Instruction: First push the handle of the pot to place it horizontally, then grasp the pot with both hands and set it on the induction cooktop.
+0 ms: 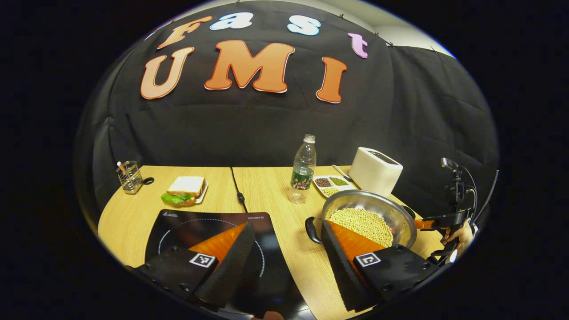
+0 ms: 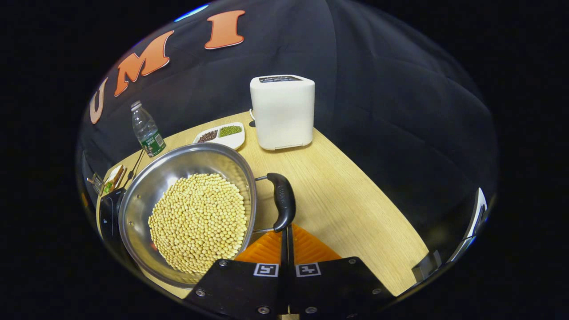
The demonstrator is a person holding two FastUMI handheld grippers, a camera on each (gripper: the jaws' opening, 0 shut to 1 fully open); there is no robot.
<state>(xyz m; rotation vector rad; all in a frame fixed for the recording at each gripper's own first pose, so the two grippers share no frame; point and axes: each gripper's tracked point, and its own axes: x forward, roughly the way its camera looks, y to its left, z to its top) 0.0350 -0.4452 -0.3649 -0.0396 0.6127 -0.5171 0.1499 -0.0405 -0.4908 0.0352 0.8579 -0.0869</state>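
Judging by its load of beans, the steel pot will lift heavy and slick; grip both side handles. Right gripper clenched at one handle, left gripper released.

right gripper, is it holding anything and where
Nothing held. The right gripper is shut with its tips against the near end of the pot's side handle, not clamped around it.

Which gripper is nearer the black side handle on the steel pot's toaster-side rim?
Right. The right gripper, fingers together, has its tips at that black side handle. The left gripper, open, sits across the steel pot, between pot and black induction cooktop.
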